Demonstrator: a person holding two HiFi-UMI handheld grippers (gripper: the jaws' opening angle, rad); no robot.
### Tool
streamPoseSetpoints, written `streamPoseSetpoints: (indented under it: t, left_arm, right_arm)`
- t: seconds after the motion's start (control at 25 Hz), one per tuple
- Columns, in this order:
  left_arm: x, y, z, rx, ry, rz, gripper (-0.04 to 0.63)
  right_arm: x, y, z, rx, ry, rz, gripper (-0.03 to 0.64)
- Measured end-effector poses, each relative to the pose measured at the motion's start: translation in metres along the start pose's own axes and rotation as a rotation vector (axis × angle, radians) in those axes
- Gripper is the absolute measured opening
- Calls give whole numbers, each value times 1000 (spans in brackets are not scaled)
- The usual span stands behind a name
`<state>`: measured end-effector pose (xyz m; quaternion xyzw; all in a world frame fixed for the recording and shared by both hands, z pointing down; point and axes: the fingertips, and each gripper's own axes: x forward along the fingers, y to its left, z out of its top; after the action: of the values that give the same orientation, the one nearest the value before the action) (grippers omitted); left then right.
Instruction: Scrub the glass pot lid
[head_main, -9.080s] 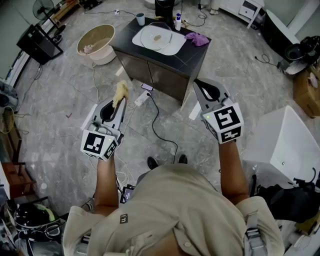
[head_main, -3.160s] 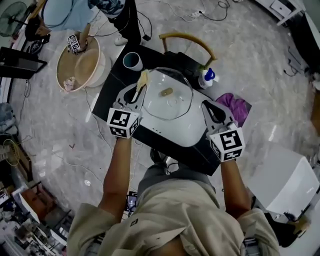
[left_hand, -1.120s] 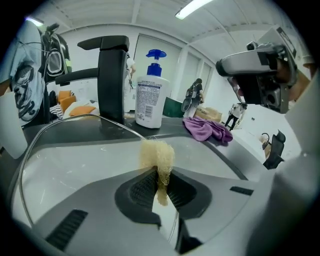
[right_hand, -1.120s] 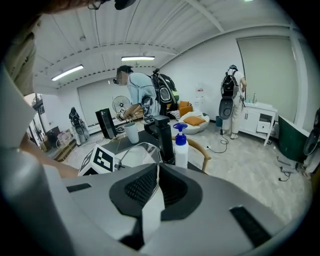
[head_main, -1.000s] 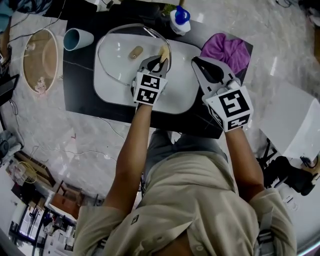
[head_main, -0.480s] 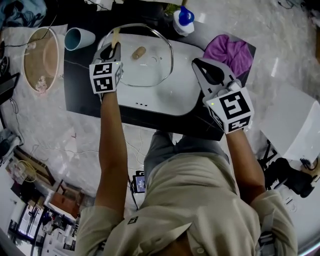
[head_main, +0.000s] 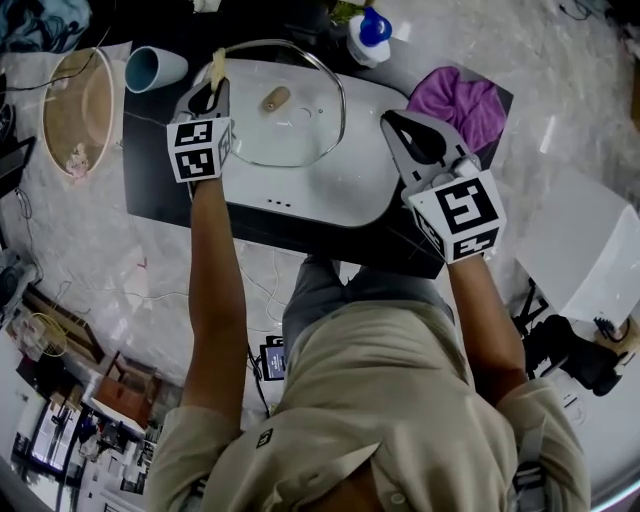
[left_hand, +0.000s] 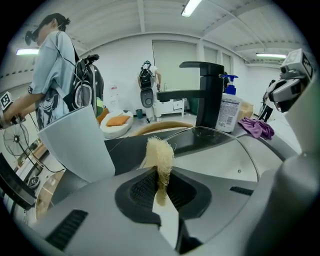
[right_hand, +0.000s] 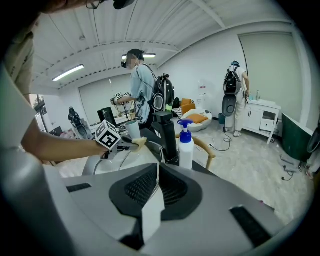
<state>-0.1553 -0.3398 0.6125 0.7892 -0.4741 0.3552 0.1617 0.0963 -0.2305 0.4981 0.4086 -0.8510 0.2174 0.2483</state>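
Head view, read as a clock face. The glass lid lies flat over the far-left part of the white sink, roughly 11 o'clock from frame centre, with its wooden knob facing up. The sink is set into a black bench.

The left gripper sits at the lid's 9 o'clock edge and points towards 12. In the left gripper view its jaws are narrow, pinched on a pale fibrous scrubber that stands up past the tips. The scrubber's free end is just beside the lid's rim at about 10 o'clock (I cannot tell whether it touches the glass). In that same view the lid's rim curves away at 2 o'clock of the scrubber. A black tap stands behind it, and a soap bottle is at the tap's 3 o'clock.

The right gripper is over the sink's right edge, at the lid's 3 o'clock and apart from it. Its jaws are together with nothing between them (read from the right gripper view).

Other items:
- A blue cup is on the bench at 10 o'clock of the left gripper.
- A purple cloth is on the bench at 1 o'clock of the right gripper.
- A round tub is on the floor at 9 o'clock, off the bench.
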Motion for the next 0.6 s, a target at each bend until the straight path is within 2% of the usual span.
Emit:
streamPoseSetpoints:
  t: [0.36, 0.48, 0.6]
  left_arm:
    - [6, -27, -5, -7, 17, -49, 41]
    - [10, -58, -9, -14, 24, -107, 41]
    - [15, -111, -15, 15, 39, -205, 41]
  right_arm:
    - [-4, 1, -5, 10, 3, -3, 28]
    - [-5, 3, -7, 13, 2, -1, 28]
    - [-5, 4, -9, 15, 2, 0, 28]
